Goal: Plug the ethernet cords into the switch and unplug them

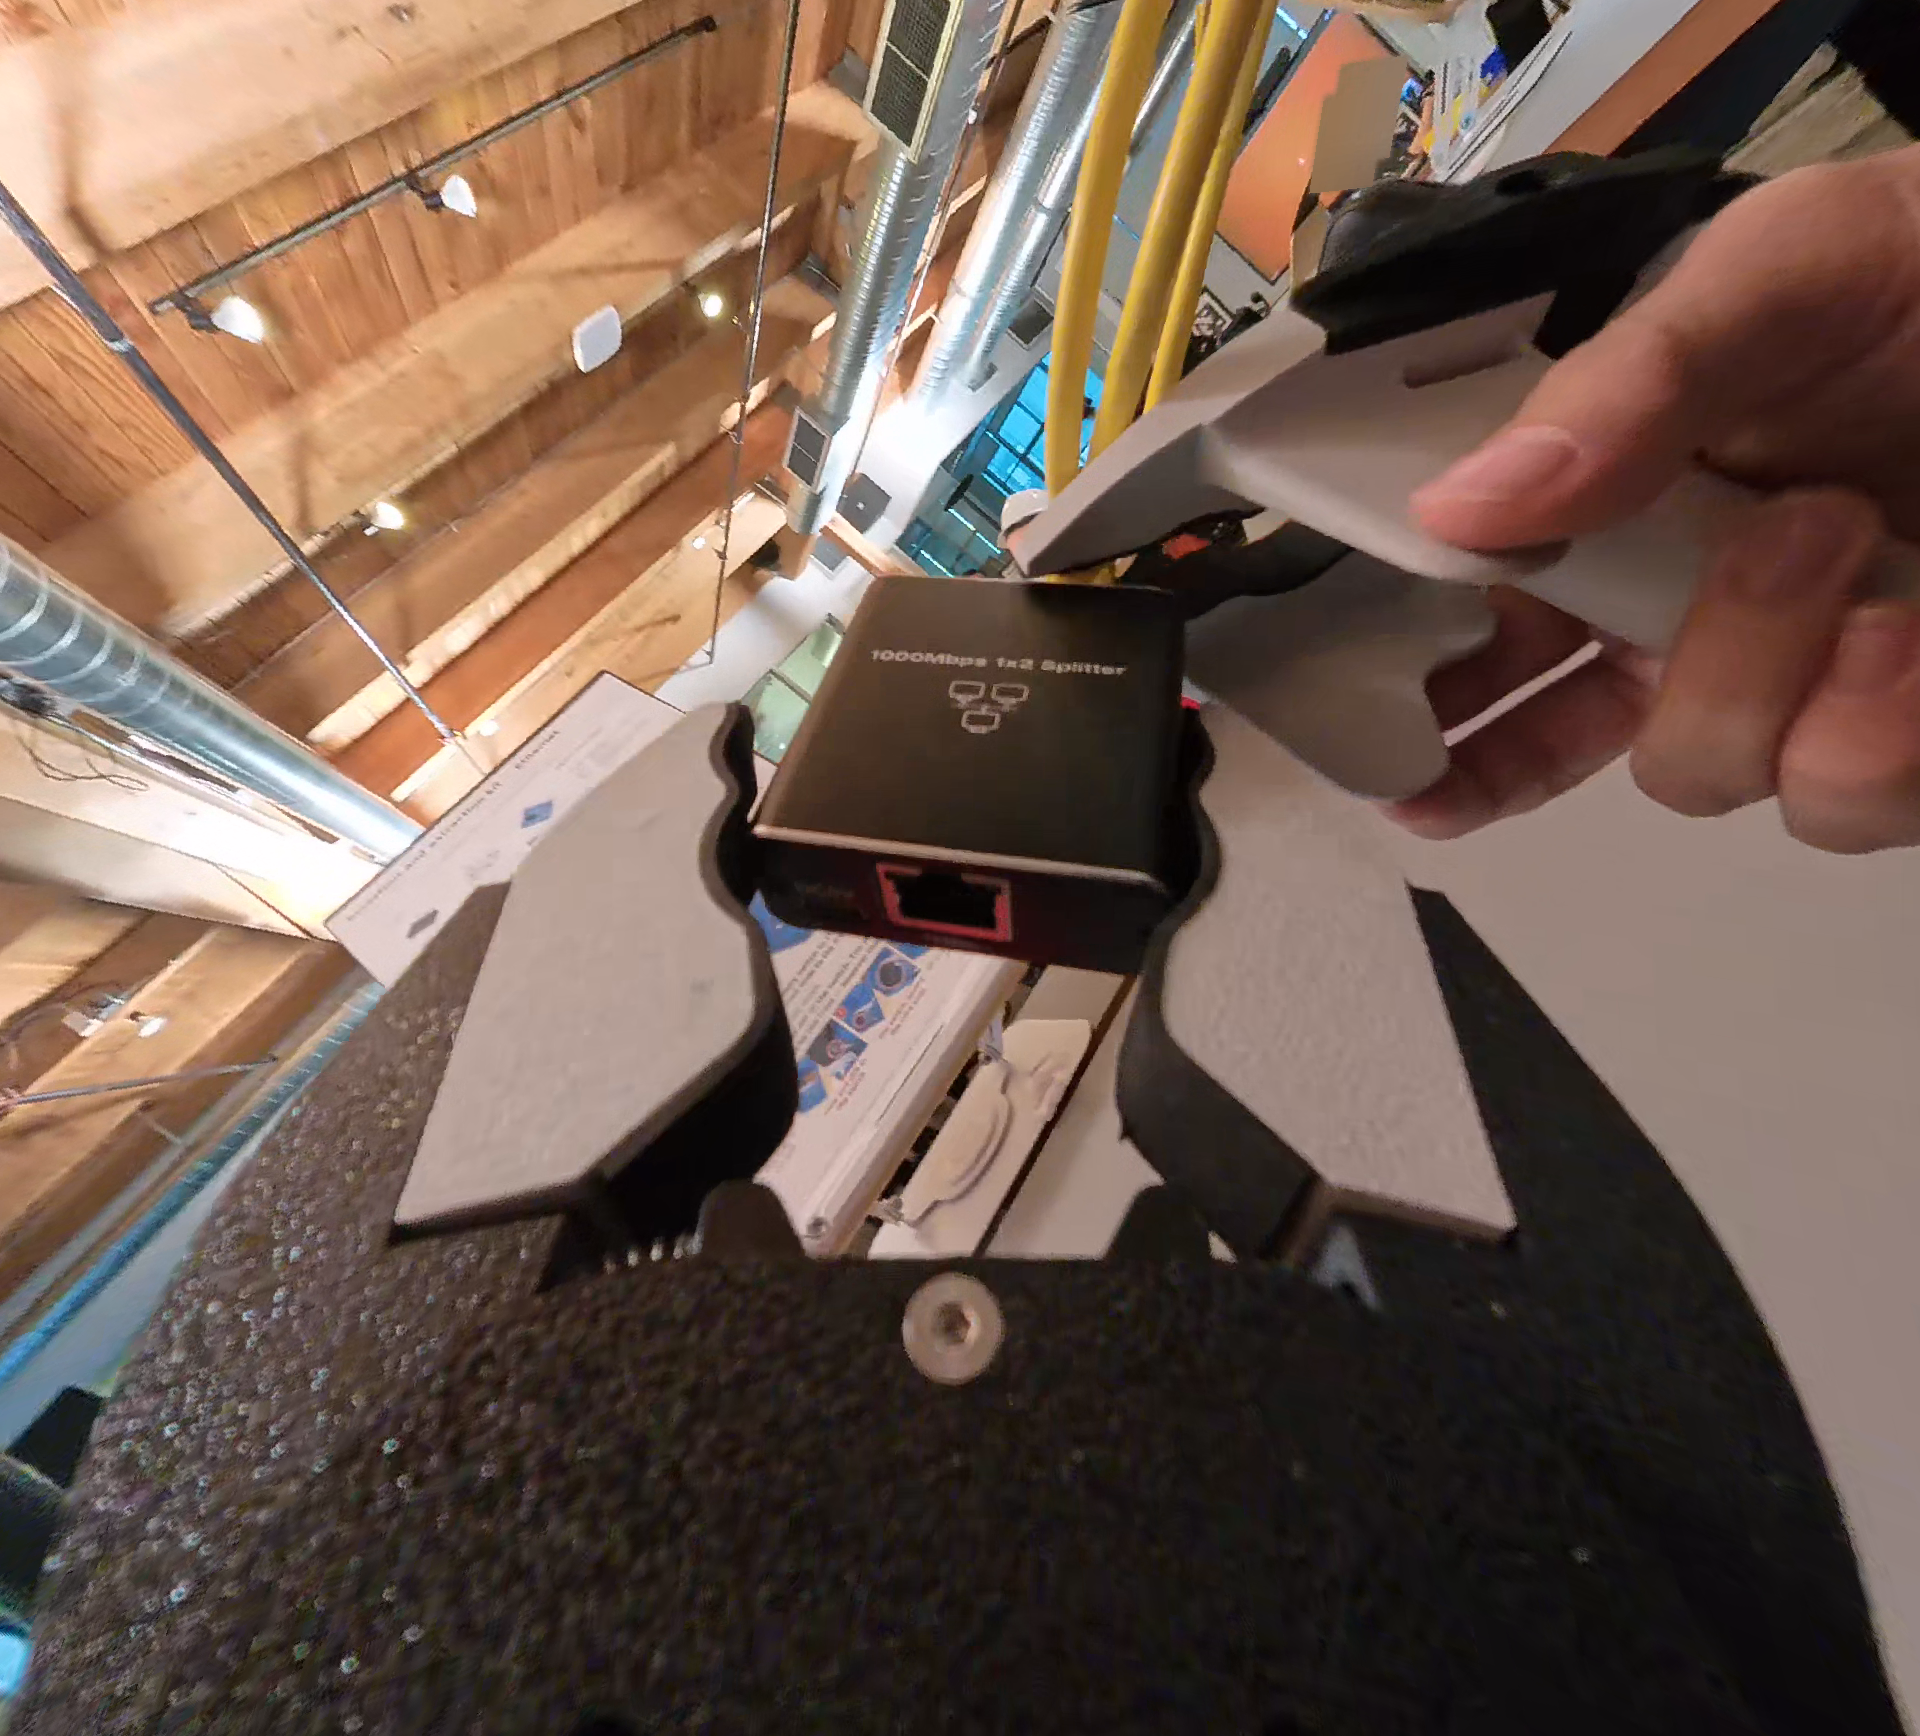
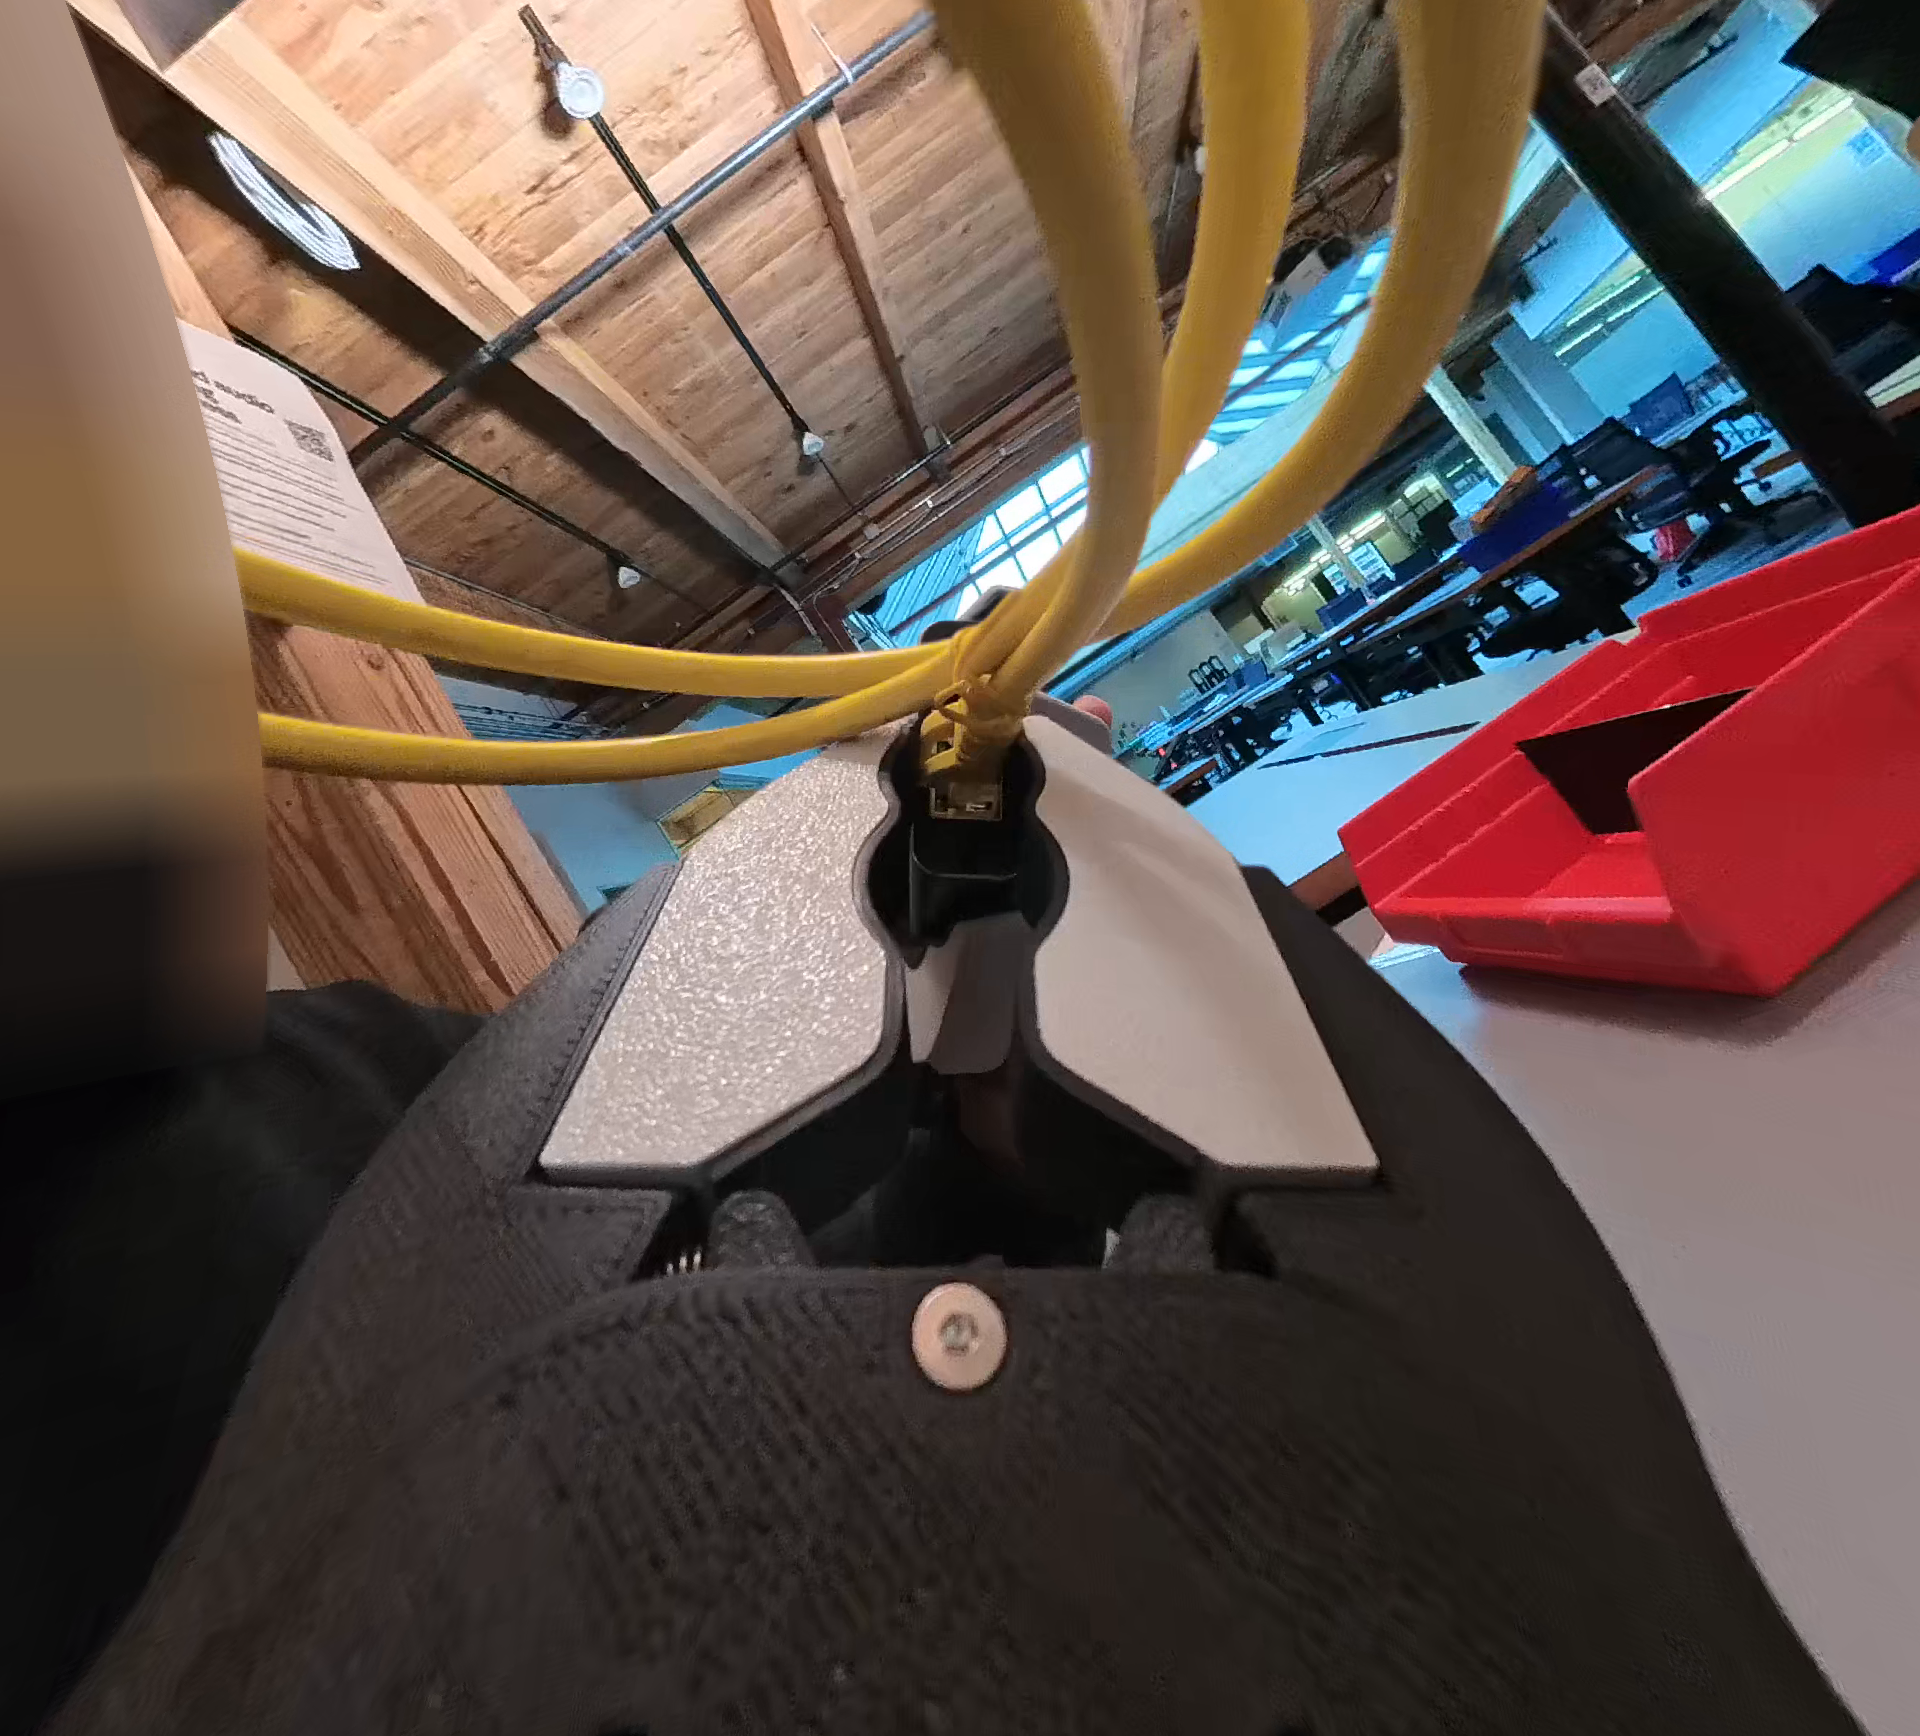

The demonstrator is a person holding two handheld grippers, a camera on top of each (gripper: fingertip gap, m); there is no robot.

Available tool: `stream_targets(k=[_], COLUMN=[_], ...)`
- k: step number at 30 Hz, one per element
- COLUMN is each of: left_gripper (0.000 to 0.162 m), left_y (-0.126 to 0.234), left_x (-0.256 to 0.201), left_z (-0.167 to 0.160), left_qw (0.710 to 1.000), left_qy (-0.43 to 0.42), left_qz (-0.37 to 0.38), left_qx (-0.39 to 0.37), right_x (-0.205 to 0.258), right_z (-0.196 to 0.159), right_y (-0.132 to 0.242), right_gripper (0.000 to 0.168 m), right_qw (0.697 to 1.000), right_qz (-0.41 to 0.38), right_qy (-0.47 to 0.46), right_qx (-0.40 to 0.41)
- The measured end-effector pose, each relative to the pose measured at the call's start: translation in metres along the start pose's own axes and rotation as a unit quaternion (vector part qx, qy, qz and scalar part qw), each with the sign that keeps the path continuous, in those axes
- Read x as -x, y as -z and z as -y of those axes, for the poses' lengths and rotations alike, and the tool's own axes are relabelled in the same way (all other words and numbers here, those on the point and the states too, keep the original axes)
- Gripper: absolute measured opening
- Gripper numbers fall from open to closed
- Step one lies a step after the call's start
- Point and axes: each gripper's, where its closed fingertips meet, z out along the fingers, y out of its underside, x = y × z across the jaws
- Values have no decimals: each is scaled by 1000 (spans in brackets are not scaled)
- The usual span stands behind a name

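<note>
A small black rectangular metal switch box (image 1: 977, 751) is clamped between the two grey-padded fingers of the left claw (image 1: 971, 839), at the centre of the left wrist view. The box is held flat, and one red-rimmed socket (image 1: 943, 902) on its near face is turned toward the camera and is seen unfilled. White markings are carried on its top face.

At two o'clock from the box, the right claw (image 1: 1132, 533) is held in a person's hand (image 1: 1745, 502), with its grey tip touching the far edge of the box. Yellow round ethernet cords (image 1: 1143, 211) are seen rising from that far edge toward twelve o'clock.

In the right wrist view, the fingers of the right claw (image 2: 961, 813) are drawn close together around a yellow ethernet plug (image 2: 961, 751) seated in the black box (image 2: 951, 876). Yellow cord loops (image 2: 1049, 232) are spread from the plug toward nine, twelve and one o'clock. A red plastic open-fronted bin (image 2: 1683, 803) is set on a pale grey tabletop (image 2: 1714, 1167) at three o'clock.
</note>
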Motion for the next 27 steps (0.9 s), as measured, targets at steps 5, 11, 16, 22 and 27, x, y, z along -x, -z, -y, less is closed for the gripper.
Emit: stream_targets(k=[5,11,16,22,27], left_gripper=[77,77,77,77,76], left_y=[0,-2,-7,-12,-13], left_x=[0,-2,-7,-12,-17], left_z=[2,3,-1,-10,-15], left_qw=[999,998,997,997,997], left_qy=[-34,-41,-34,4,18], left_qz=[14,38,53,35,21], left_qx=[-1,2,33,61,66], right_x=[2,5,-1,-3,-8], right_z=[1,5,10,11,10], right_y=[1,1,6,9,11], right_gripper=[16,15,15,15,15], right_qw=[1000,999,999,1000,1000], right_qz=[1,17,4,-8,-17], right_qy=[10,-12,-10,12,15], right_qx=[3,-30,-48,-19,-9])
